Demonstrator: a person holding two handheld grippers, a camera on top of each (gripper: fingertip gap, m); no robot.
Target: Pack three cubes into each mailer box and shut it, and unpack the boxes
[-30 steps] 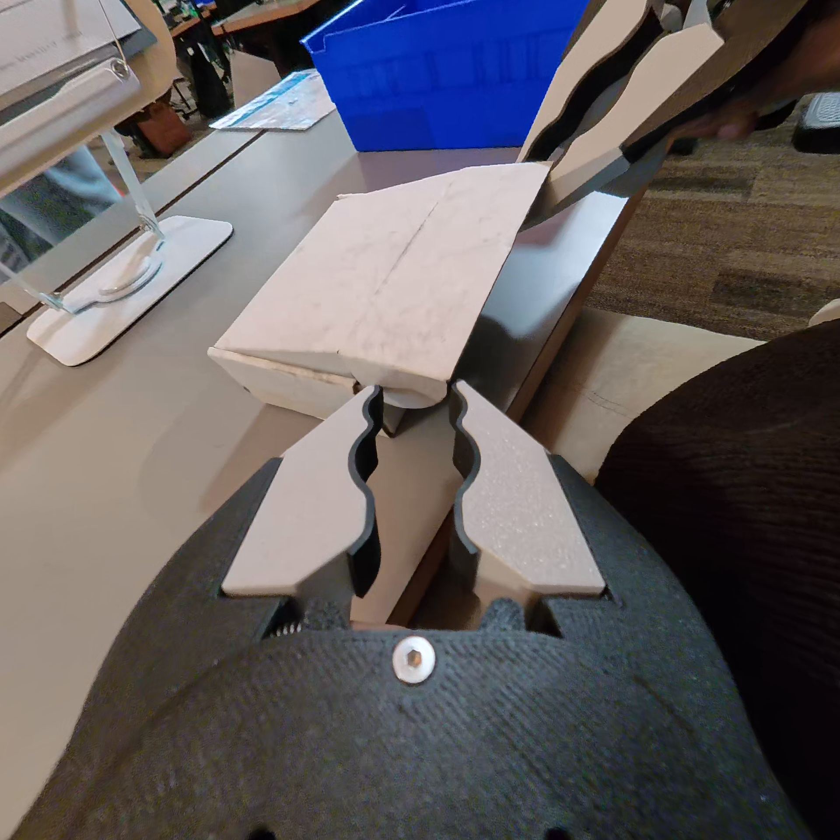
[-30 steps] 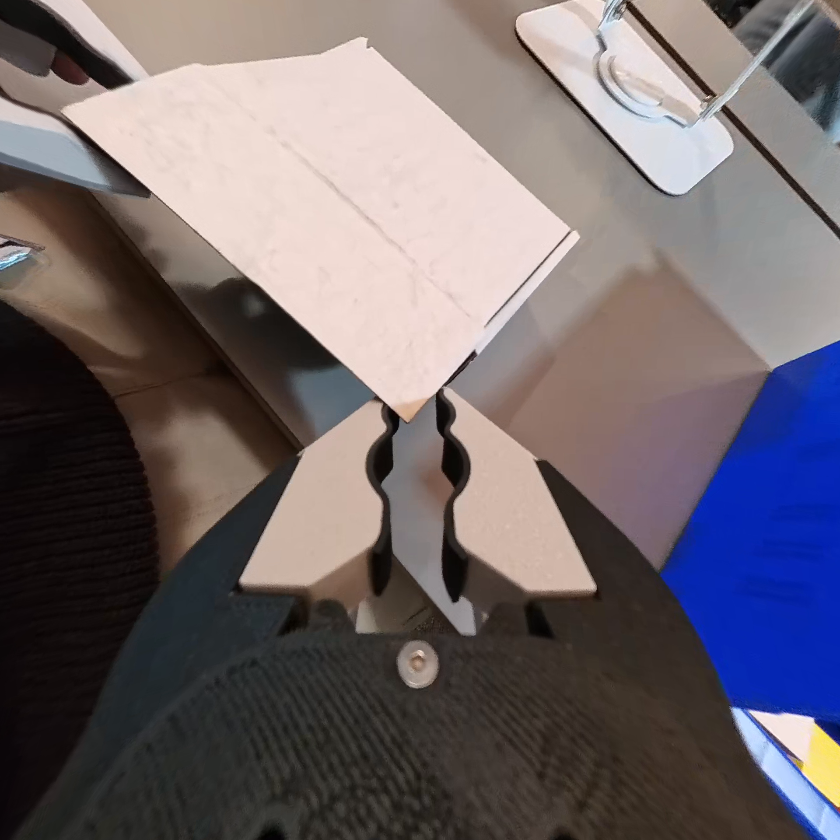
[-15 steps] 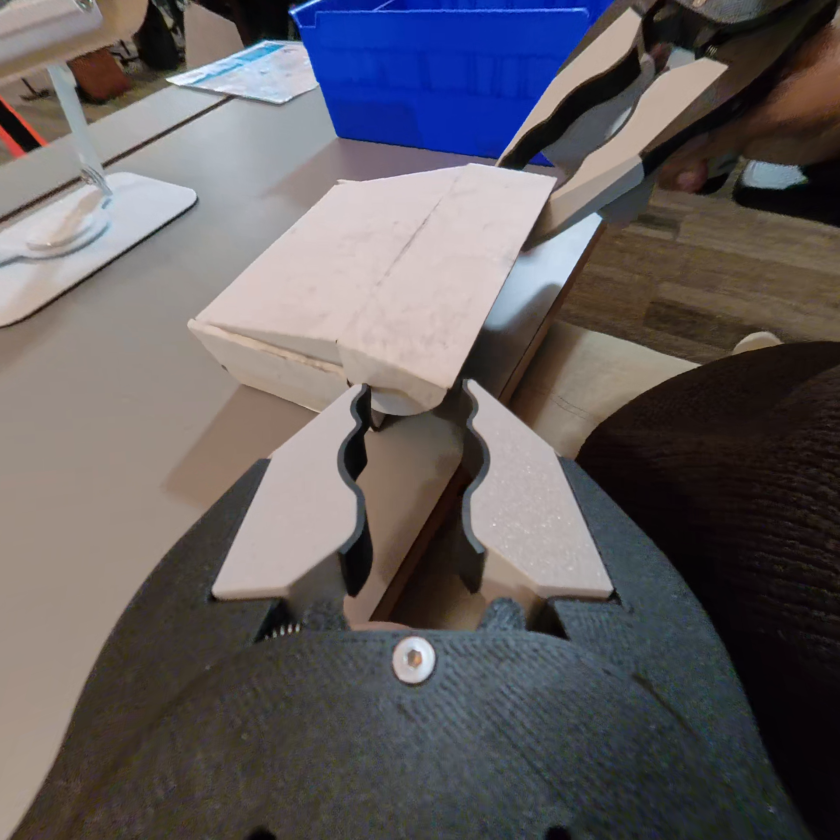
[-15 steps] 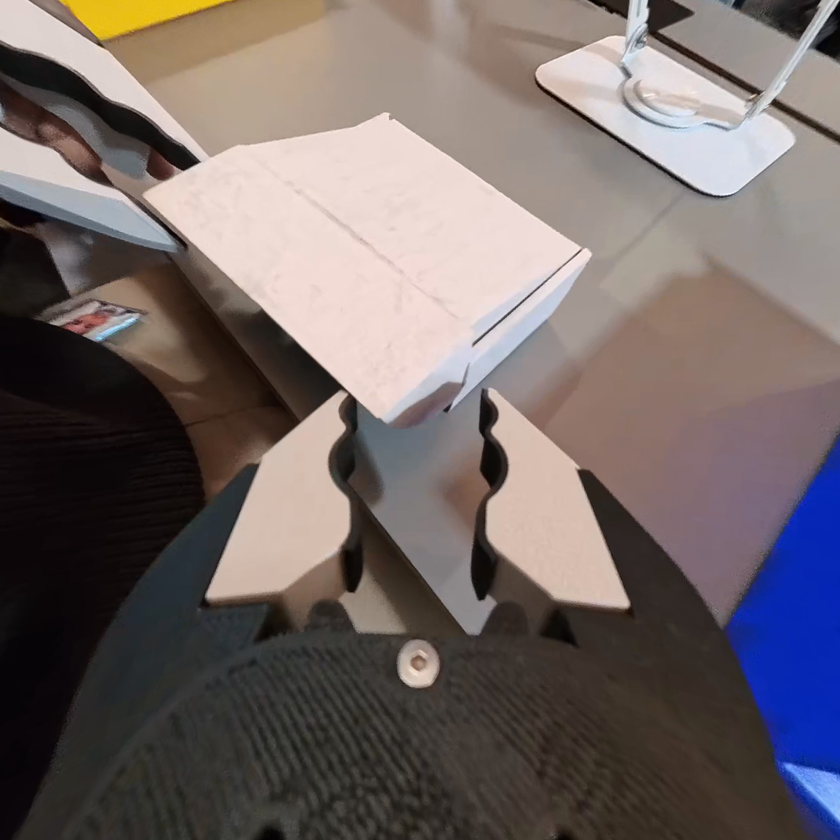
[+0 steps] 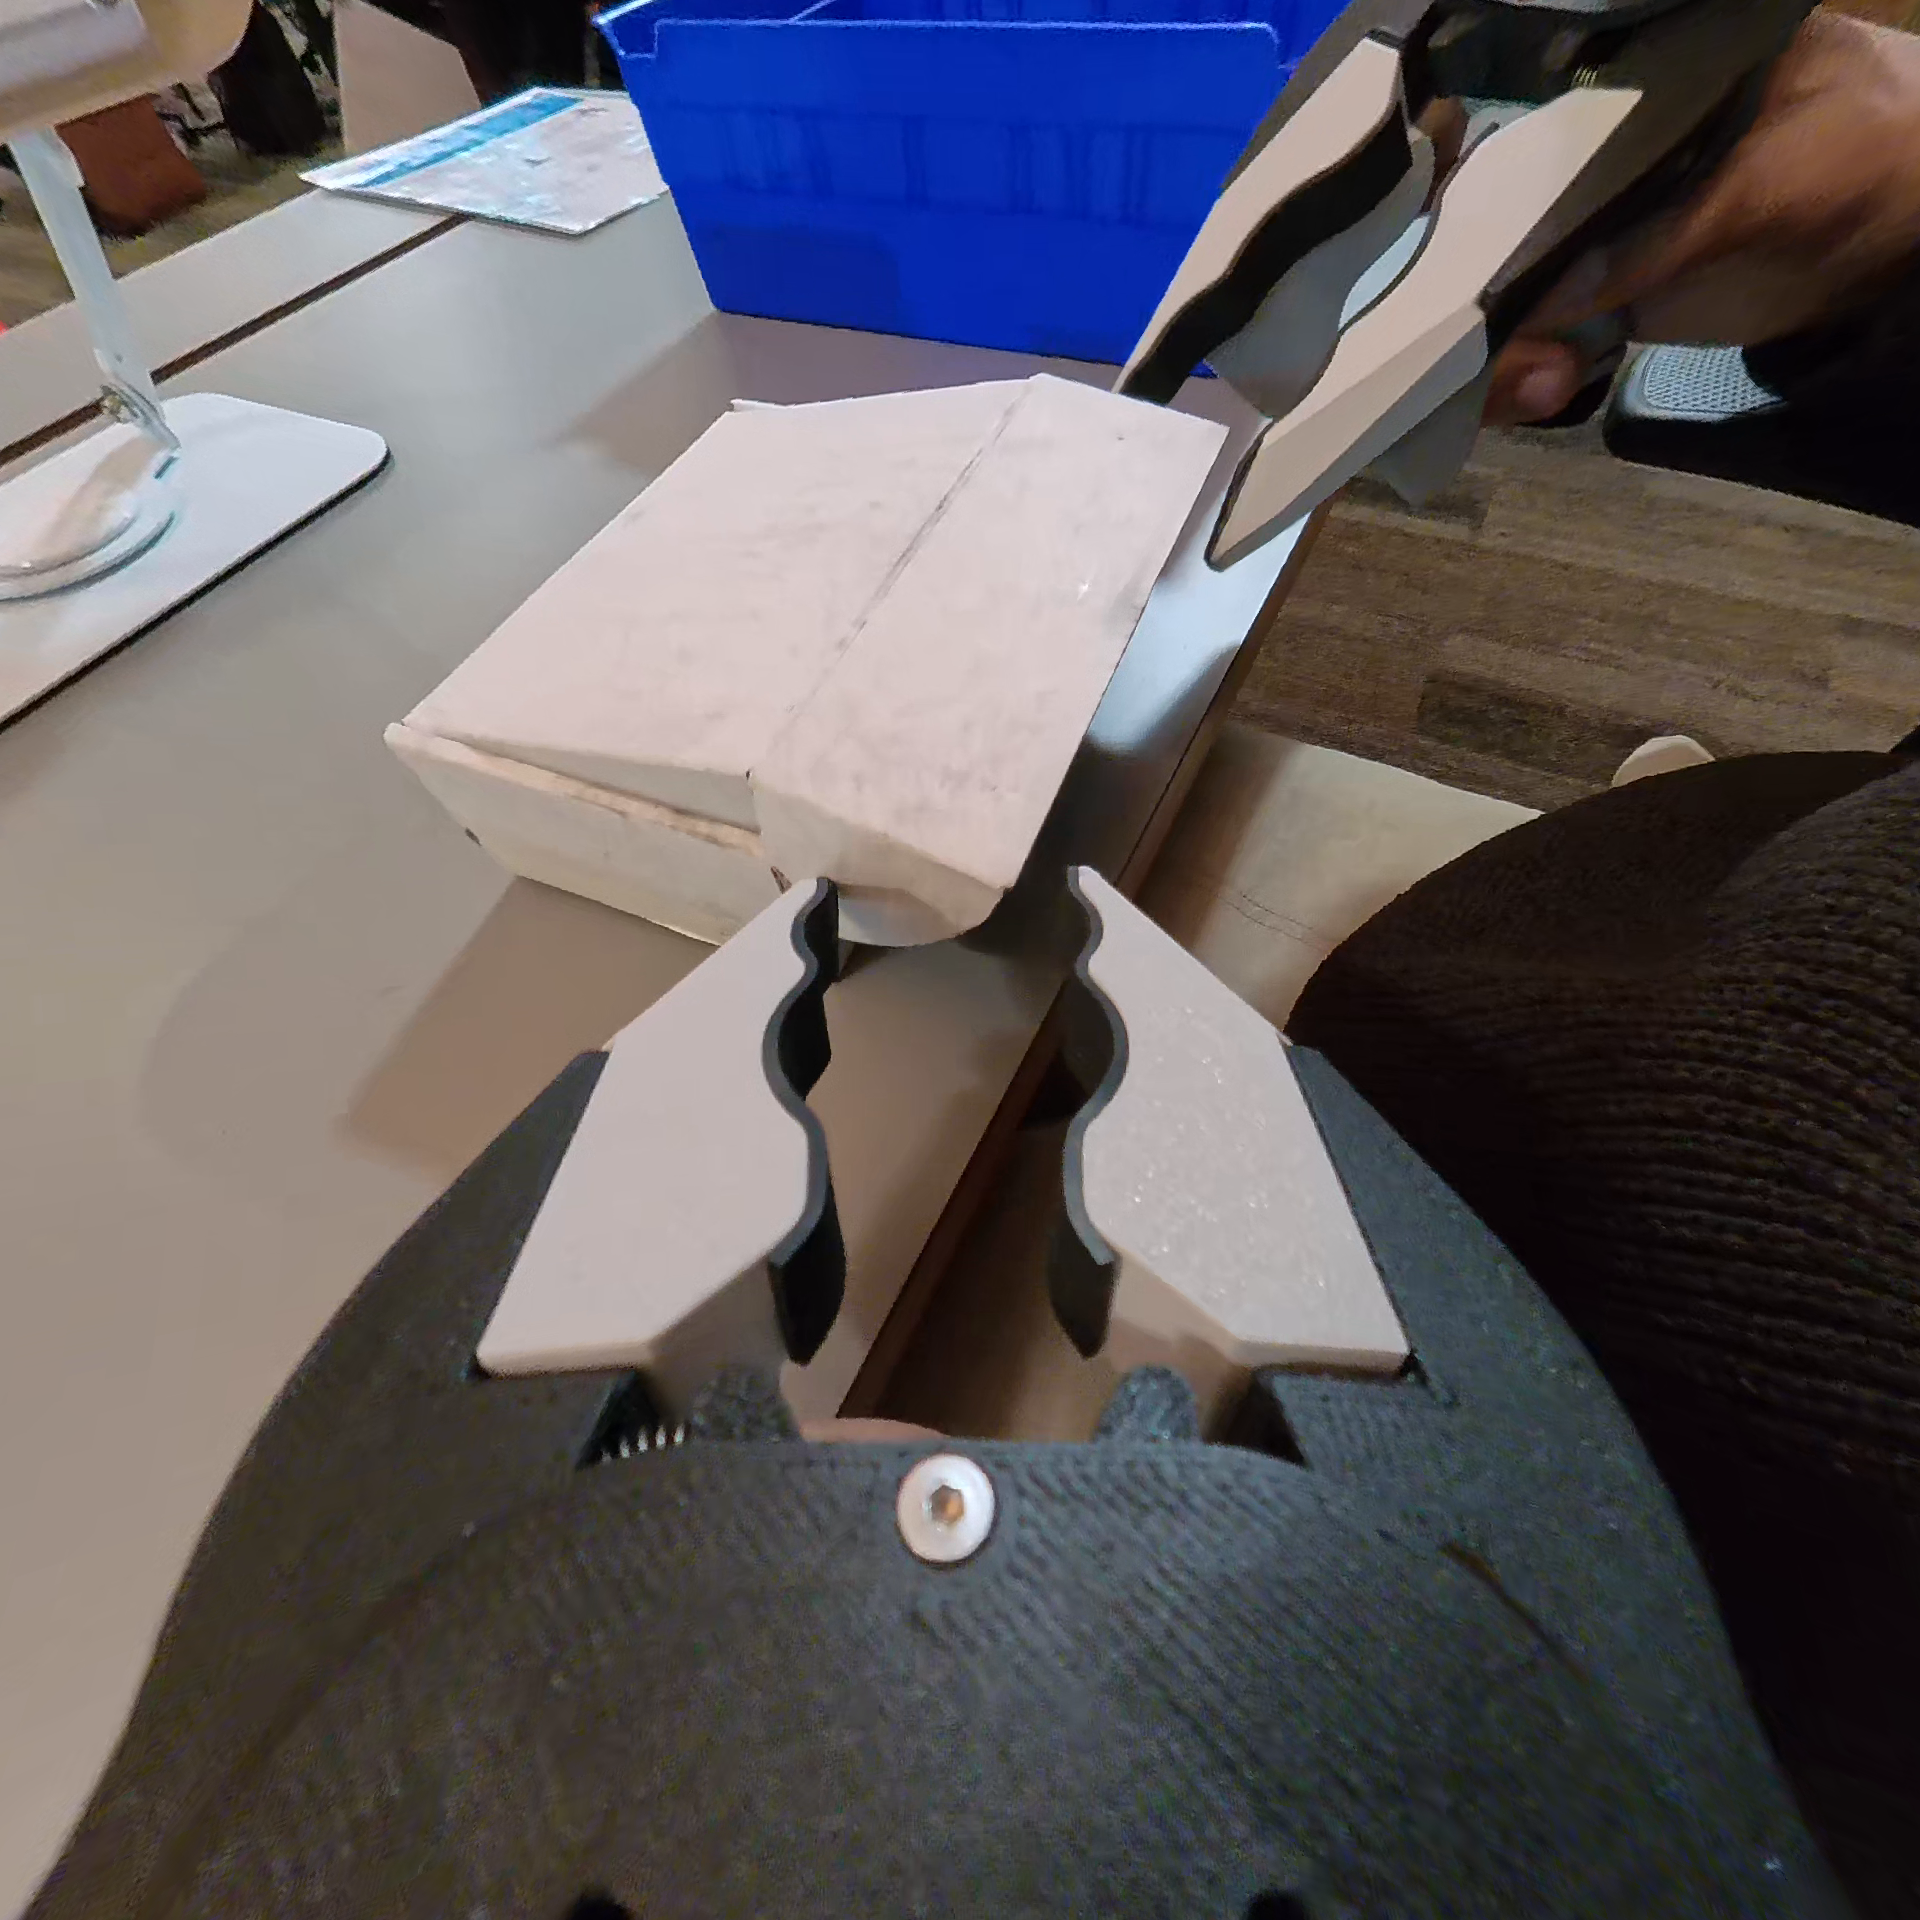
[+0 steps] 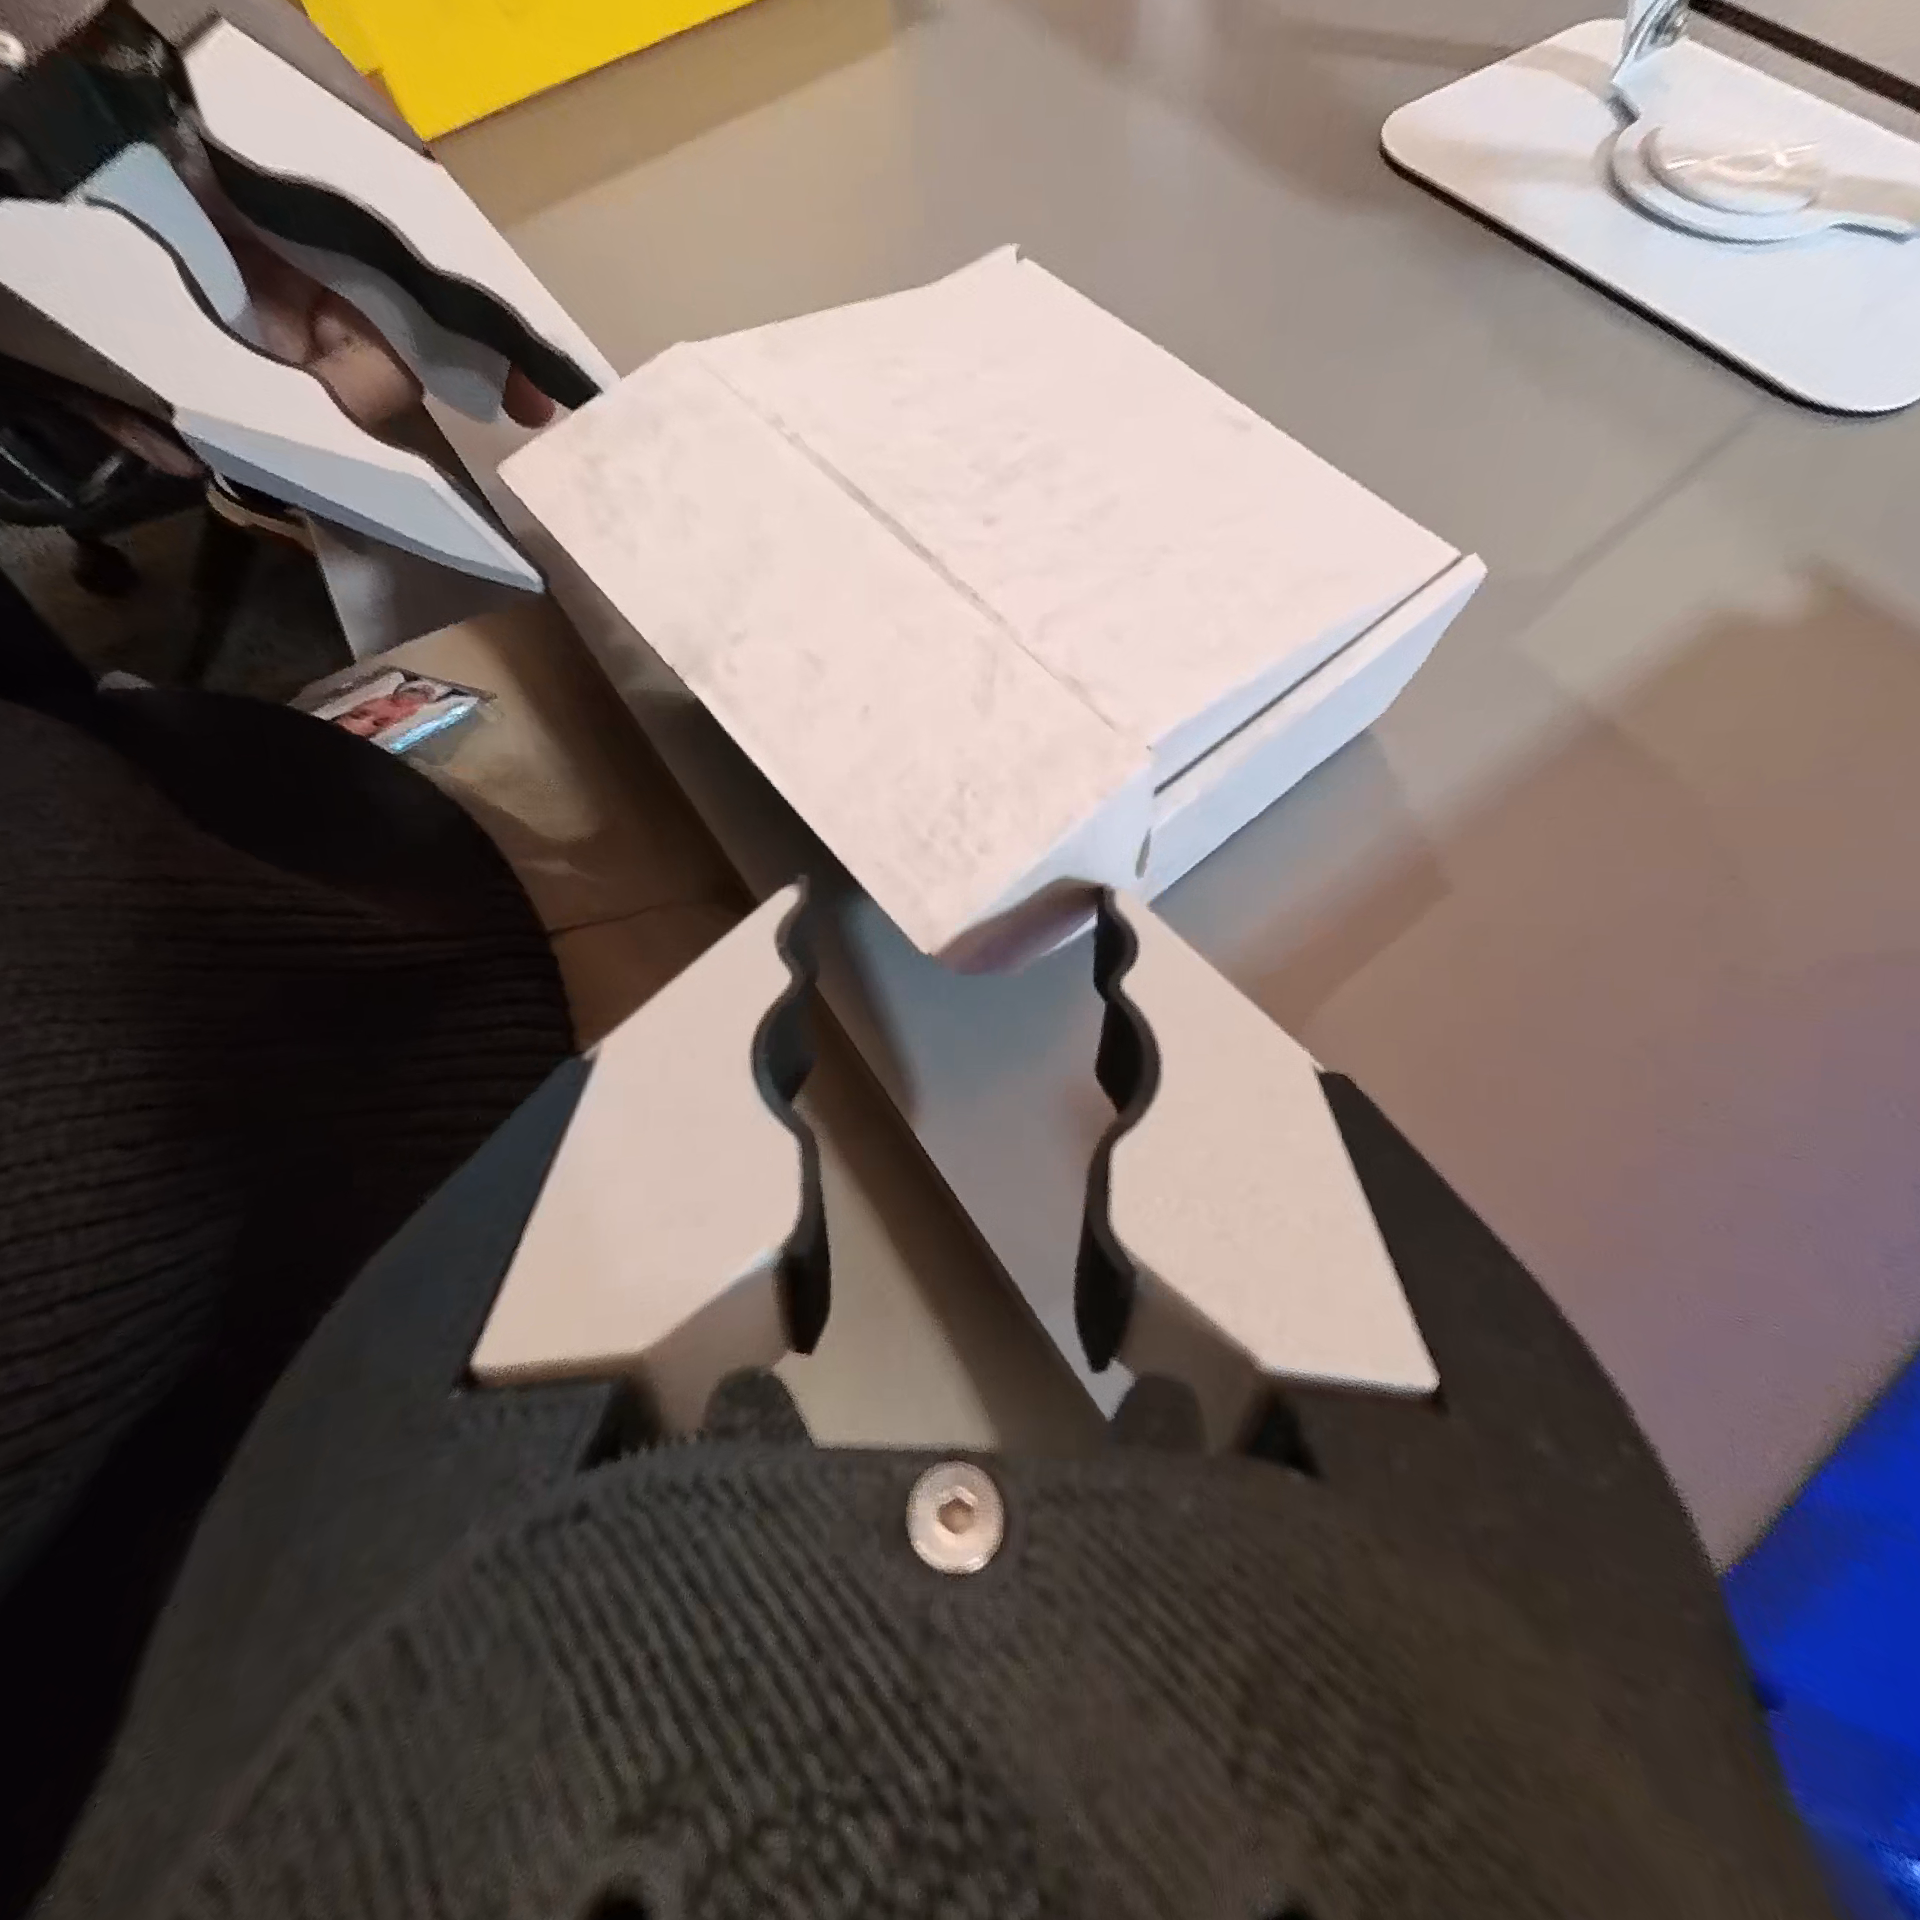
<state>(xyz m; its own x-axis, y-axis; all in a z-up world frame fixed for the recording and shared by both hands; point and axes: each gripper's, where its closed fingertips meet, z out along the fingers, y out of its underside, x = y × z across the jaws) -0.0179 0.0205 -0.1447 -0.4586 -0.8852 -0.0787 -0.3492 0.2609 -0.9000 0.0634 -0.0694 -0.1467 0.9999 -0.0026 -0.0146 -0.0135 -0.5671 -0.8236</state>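
Grey table (image 5: pixel 260 935) bears mailer box (image 5: pixel 831 623); both grippers gape.

A blue bin (image 5: pixel 966 177) and white stand base (image 6: pixel 1683 208) sit on the grey table (image 5: pixel 208 987)

The white cardboard mailer box (image 5: pixel 831 634) sits flat near the desk (image 5: pixel 229 935) edge, its scuffed lid down over the body but not tucked, the front flap jutting out past the box toward the edge, a crease running across its top.

White mailer box (image 5: pixel 831 623) between parted jaws
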